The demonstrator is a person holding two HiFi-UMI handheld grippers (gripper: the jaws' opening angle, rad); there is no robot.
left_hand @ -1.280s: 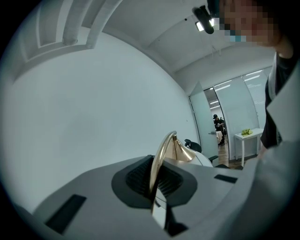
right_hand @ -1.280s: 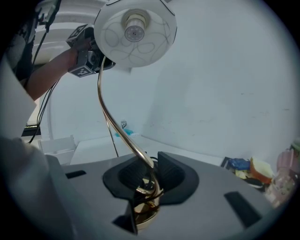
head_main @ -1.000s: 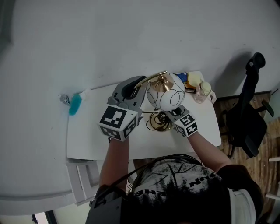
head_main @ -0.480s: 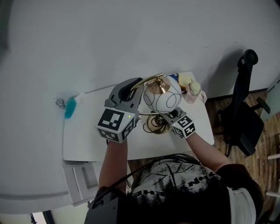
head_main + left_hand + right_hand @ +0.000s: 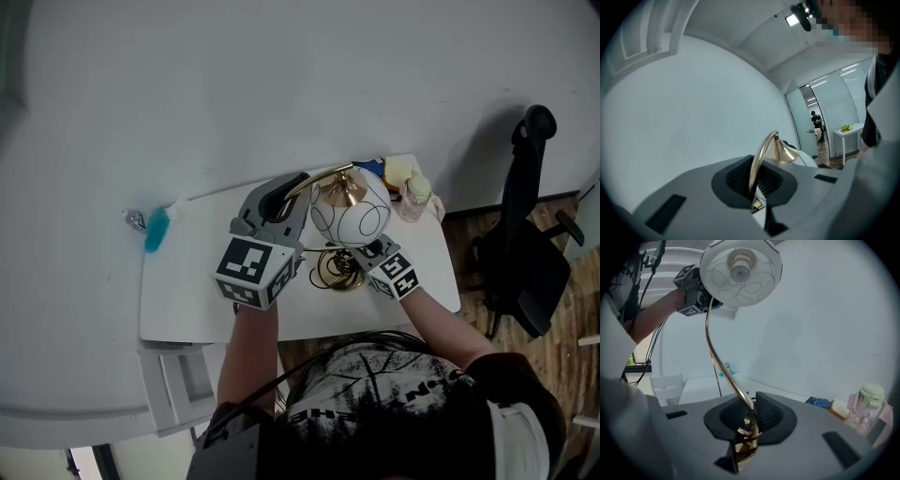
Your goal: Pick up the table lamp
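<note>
The table lamp has a white patterned globe shade [image 5: 350,214], a curved brass arm [image 5: 761,159] and a brass base [image 5: 342,270] on the white table [image 5: 187,300]. My left gripper [image 5: 292,187] is shut on the upper brass arm just left of the shade; in the left gripper view its gripper [image 5: 757,180] has the arm pinched between the pads. My right gripper [image 5: 361,255] is low at the base, its jaws closing on the lower stem [image 5: 723,366], which sits between the pads of the right gripper [image 5: 749,416]. The shade [image 5: 740,273] hangs above.
A teal brush [image 5: 156,228] lies at the table's far left edge. A clear bottle [image 5: 413,196] and yellow and blue items [image 5: 397,171] crowd the far right corner. A black office chair [image 5: 525,253] stands to the right, and a white rack [image 5: 178,384] sits below the table's left.
Both grippers remain at the lamp. The lamp and grippers have shifted slightly across the table, and the view itself has drifted a little.
</note>
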